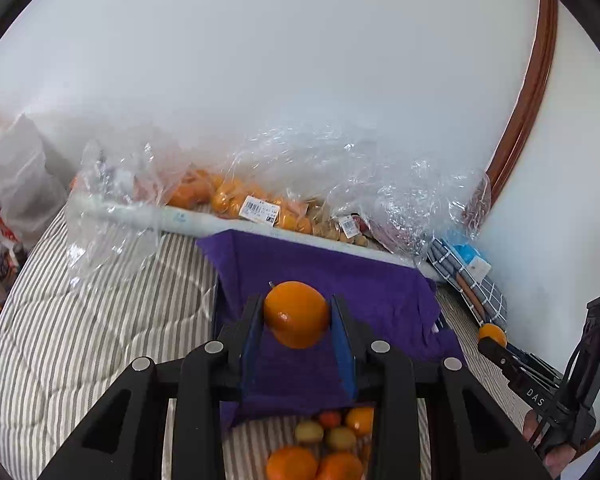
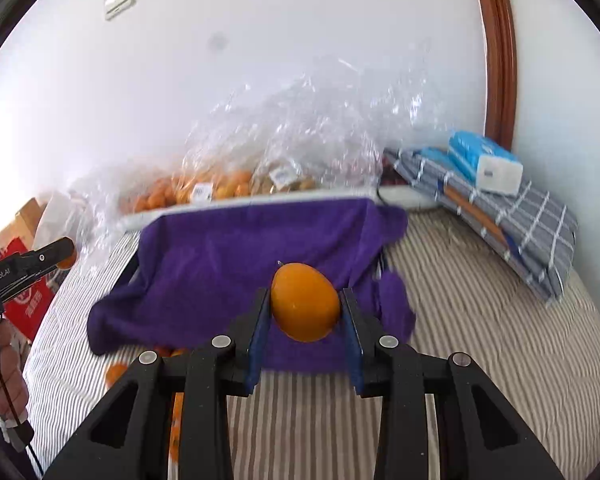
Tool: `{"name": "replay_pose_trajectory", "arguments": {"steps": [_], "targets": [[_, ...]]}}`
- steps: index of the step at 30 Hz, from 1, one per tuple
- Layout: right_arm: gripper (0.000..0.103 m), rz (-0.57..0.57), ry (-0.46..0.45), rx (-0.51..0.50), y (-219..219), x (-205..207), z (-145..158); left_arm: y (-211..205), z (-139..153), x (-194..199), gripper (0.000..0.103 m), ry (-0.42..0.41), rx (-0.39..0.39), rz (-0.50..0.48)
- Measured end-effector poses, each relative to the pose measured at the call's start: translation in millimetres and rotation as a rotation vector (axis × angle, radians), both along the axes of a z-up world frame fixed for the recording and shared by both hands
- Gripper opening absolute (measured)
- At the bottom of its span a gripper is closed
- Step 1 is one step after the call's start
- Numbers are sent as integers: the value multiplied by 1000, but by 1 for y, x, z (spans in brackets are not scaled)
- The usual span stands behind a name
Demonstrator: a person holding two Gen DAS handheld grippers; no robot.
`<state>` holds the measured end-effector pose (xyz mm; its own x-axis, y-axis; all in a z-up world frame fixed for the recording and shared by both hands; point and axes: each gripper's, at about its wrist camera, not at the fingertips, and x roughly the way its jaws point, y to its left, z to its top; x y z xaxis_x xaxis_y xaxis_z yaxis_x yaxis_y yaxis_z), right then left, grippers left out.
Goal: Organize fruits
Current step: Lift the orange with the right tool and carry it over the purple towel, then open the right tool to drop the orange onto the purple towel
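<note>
Left wrist view: left gripper (image 1: 298, 312) had its jaws part-open, clamped on an orange (image 1: 297, 314) at centre frame, blue pads touching both sides of the fruit. Orange was held above a purple cloth (image 1: 340, 276) draped over sth boxy on the striped bed (image 1: 100, 320). Bottom centre, btwn the gripper's arms, lay a loose pile of fruit (image 1: 328, 444): oranges plus a couple of smaller yellow-green ones. Behind the cloth, mid frame, clear plastic bags of oranges (image 1: 236, 200) w/ price labels sat along the white wall. Folded plaid cloth (image 1: 468, 280) at right, near the wall corner. Lower right edge: right gripper (image 1: 492, 338) w/ a 2nd orange at its tip, person's hand behind it.

Right wrist view: right gripper (image 2: 305, 308) also part-open, jaws gripping an egg-shaped orange (image 2: 305, 307) at centre, pads pressed to both sides. It hung over the front edge of the purple cloth (image 2: 220, 272). Lower left, a few loose oranges (image 2: 116, 374) lay on the bed (image 2: 480, 340) just beside the cloth's hem. Bagged oranges (image 2: 204, 192) upper-mid, against the wall. Upper right: plaid cloth (image 2: 520, 220) w/ a blue tissue pack (image 2: 484, 160) on top. Far left: left gripper (image 2: 62, 256), holding sth orange at its tip, and a red bag (image 2: 26, 300) below it.
</note>
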<state>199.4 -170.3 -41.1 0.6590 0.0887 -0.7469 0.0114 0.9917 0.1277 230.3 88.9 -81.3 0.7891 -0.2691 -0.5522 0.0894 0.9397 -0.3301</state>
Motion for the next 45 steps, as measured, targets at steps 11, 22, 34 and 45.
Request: {"name": "replay_pose_trajectory", "arguments": {"steps": [11,22,34,45], "targets": [[34,9,14,-32,-7,68,-30,-17,-19,70,31,95,25,22],[34,11,99,-19,-2,96,-71,-33,-60,104,32,202,100,14],[34,4,171,-31,-1,99,-100,-42,-73,112,32,261,121,-3],[61,12,156,-39,0,94,-92,-44,-79,113,32,327,149,14]]}}
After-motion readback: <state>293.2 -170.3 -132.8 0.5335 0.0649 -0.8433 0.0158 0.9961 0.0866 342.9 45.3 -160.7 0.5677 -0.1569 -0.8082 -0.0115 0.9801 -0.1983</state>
